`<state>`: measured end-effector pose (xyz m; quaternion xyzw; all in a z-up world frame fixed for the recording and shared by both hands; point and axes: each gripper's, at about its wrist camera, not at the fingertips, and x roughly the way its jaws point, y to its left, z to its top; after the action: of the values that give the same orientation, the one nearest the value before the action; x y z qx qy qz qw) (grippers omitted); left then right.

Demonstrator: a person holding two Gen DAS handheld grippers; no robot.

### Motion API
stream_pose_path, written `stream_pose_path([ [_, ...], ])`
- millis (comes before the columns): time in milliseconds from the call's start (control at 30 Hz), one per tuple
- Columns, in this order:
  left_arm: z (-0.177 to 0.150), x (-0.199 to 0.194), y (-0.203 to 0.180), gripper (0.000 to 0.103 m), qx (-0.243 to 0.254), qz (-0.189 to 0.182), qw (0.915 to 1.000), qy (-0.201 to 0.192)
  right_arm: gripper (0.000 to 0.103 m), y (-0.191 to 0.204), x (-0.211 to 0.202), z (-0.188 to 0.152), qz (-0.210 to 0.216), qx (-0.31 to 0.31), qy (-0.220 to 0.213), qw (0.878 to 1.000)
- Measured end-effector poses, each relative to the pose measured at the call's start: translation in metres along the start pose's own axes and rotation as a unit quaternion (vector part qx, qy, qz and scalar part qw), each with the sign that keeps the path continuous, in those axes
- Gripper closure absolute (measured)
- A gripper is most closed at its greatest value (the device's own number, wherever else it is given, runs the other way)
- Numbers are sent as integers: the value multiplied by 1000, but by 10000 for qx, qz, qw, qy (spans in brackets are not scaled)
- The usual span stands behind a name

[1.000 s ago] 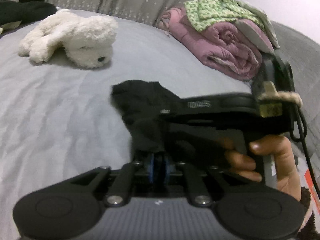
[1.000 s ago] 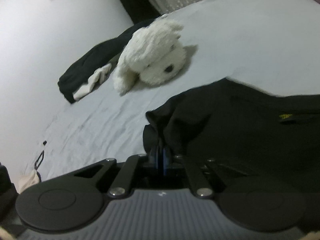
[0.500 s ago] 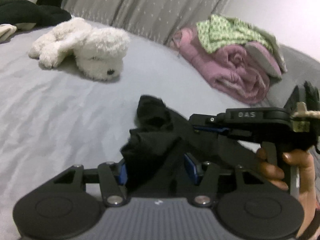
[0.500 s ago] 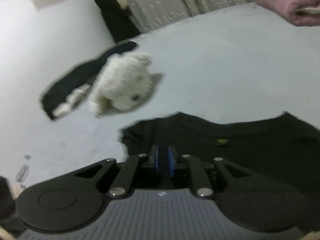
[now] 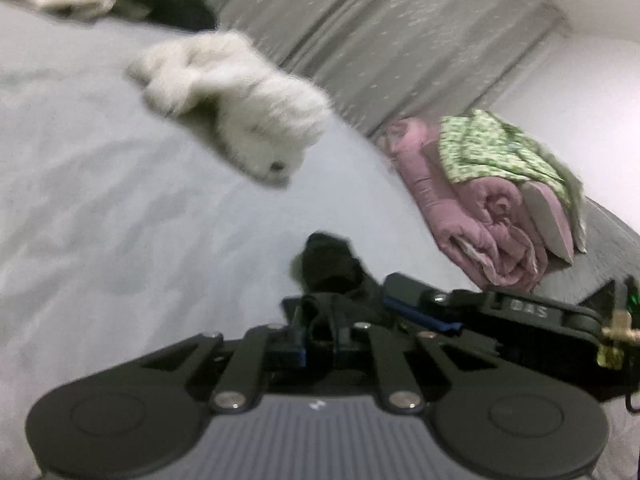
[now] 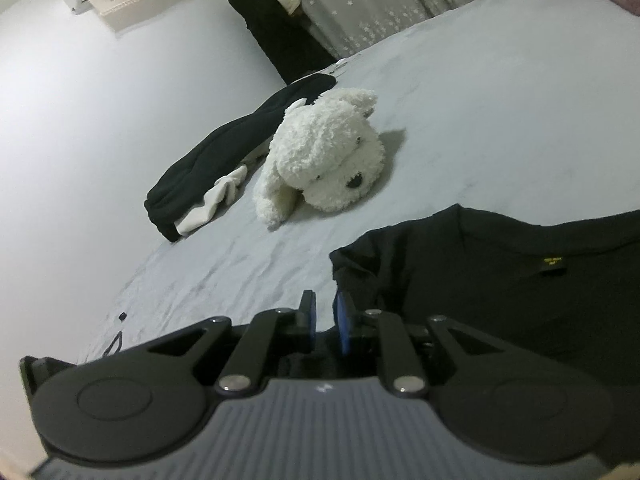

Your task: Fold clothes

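The black shirt (image 6: 500, 280) lies just right of the spread right hand-held gripper (image 6: 324, 322) — collar toward the bed's (image 6: 500, 100) head — while the left hand-held gripper (image 5: 318, 334) pinches its bunched cloth.

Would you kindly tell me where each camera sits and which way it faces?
Left wrist: on the left gripper, low over the bed, facing the curtain, pink blanket and right gripper; dark cloth between its jaws.
Right wrist: on the right gripper, facing the wall; jaws apart beside the black shirt.
Shared: the plush dog, bed, shirt.
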<state>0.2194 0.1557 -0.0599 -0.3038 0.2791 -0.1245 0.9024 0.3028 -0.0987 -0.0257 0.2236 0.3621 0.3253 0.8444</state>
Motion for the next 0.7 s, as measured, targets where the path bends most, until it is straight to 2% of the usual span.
stream_pose_path([
  [133, -5, -4, -20, 93, 816, -230, 9963, -133, 85, 0, -9, 1, -55, -48, -55, 10000],
  [267, -16, 6, -30, 93, 1524, -529, 9865, 291, 85, -2, -15, 2, 40, -137, -18, 9999],
  [367, -29, 20, -31, 93, 1733, -808, 9783, 802, 85, -4, -15, 3, 200, -123, 77, 9997],
  [433, -37, 27, -33, 93, 1891, -805, 9731, 1037, 85, -3, -14, 3, 284, -117, 149, 9994],
  [567, -43, 26, -37, 92, 2064, -727, 9698, 1074, 85, -2, -11, 2, 453, -104, 294, 9985],
  [700, -42, 26, -35, 92, 2004, -756, 9706, 1096, 85, 12, 4, -5, 315, -388, 559, 9972],
])
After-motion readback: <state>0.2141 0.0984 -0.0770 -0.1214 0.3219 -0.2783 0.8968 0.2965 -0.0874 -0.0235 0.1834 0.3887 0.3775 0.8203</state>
